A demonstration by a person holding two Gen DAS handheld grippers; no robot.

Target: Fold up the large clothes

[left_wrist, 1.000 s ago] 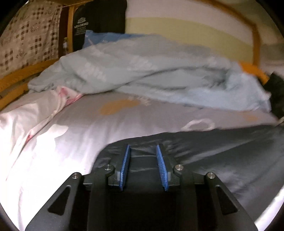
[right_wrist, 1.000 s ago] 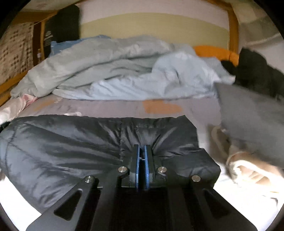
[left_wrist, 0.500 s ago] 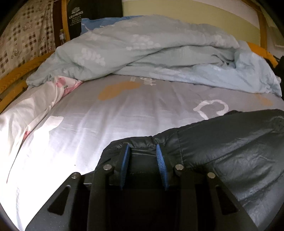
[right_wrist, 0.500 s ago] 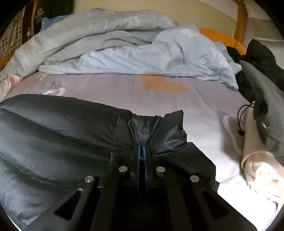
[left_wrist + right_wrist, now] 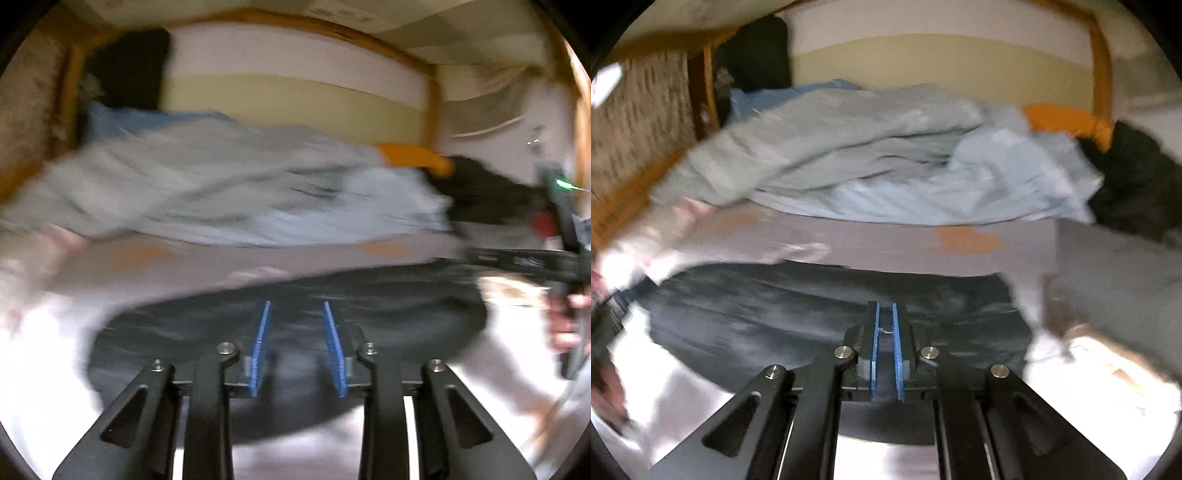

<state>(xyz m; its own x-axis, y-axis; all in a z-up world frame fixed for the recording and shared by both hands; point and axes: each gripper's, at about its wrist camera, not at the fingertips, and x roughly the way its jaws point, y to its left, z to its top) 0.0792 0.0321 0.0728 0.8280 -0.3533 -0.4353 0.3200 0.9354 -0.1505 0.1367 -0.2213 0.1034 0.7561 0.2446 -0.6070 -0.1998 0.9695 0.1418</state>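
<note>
A dark padded jacket [image 5: 388,317] lies flat on the grey bed sheet and also shows in the right wrist view [image 5: 768,314]. My left gripper [image 5: 297,314] is open above the jacket's near edge, its blue pads apart and nothing between them. My right gripper [image 5: 884,314] has its blue pads slightly parted over the jacket's near edge, with no cloth visibly pinched. The right gripper and the hand holding it appear at the right edge of the left wrist view [image 5: 561,258]. Both views are motion-blurred.
A crumpled light blue duvet [image 5: 229,199] fills the back of the bed. A black garment [image 5: 1137,184] and a grey cloth [image 5: 1123,280] lie at the right. An orange pillow [image 5: 1067,122] and a wooden bed frame [image 5: 1102,66] stand behind.
Both grippers have pulled back and up from the jacket. The right gripper's pads, shut on the jacket edge before, now stand slightly apart and the jacket lies flat.
</note>
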